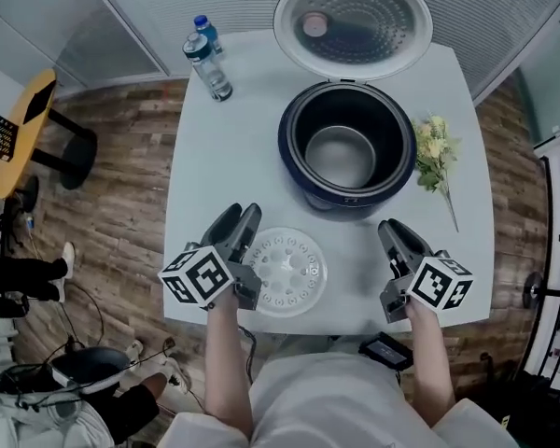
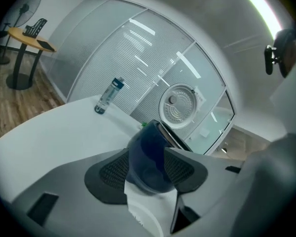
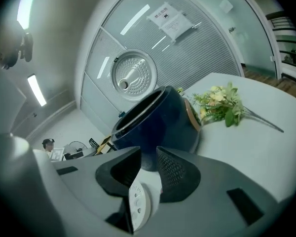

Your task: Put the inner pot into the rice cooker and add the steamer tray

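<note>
Left gripper (image 1: 243, 215): jaws standing spread wide with nothing between them. It is hovering at the near left of the white table (image 1: 224, 157), its body overlapping the left rim of the steamer tray (image 1: 289, 271); whether they touch, I cannot tell.

Right gripper (image 1: 397, 231): jaws standing narrowly apart, empty, right of the tray and apart from it.

The perforated tray is lying flat near the table's near edge. Beyond it the dark blue rice cooker (image 1: 287, 143) is standing with its lid (image 1: 355, 17) raised and the inner pot (image 1: 341, 157) sitting inside.

Around:
- A water bottle (image 1: 208, 59) at far left, label unreadable.
- A flower sprig (image 1: 434, 152) right of the cooker.
- A paper notice (image 3: 170, 19) on the glass wall, print too small to read.

Nothing is blocking the cooker's mouth.
</note>
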The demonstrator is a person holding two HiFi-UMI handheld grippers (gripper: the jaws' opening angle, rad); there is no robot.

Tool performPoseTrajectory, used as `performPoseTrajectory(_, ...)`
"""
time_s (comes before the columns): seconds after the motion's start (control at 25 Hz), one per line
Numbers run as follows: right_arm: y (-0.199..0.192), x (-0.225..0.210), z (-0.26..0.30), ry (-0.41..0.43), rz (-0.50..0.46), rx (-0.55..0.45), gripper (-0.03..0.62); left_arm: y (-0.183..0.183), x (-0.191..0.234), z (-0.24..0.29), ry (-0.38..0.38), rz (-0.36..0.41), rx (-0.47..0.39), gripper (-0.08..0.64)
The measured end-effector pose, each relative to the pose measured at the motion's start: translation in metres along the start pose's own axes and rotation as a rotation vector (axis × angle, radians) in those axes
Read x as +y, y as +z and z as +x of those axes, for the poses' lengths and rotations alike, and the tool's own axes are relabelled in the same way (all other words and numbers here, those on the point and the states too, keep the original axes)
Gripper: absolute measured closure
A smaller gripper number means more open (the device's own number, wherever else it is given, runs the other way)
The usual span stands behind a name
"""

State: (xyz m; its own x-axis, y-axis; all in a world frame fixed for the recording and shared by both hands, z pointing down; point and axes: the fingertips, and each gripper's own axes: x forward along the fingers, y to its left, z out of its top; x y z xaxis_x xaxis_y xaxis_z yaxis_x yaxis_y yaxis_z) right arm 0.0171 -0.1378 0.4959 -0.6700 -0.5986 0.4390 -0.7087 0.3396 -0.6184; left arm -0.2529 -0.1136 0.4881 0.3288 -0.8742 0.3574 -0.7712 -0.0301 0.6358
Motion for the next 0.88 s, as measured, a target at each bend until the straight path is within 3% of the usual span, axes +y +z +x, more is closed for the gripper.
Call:
performPoseTrajectory(0.24,-0.055,0.024,0.013,0.091,-0.015,0.128,0.499,-0.034,0.022,-0.042,0.051,-0.052,-0.004,0.348)
performPoseTrajectory(0.48,-0.081,0.031,0.017,0.142,-0.046,0.218,0.5,-0.057,0.035,-0.067,0.071,-0.096,-0.004,0.348)
performPoseTrajectory(0.88,-0.126,0.029,0.04,0.172,-0.062,0.349,0.499,-0.121,0.063,-0.08,0.161,-0.056,0.136,0.348)
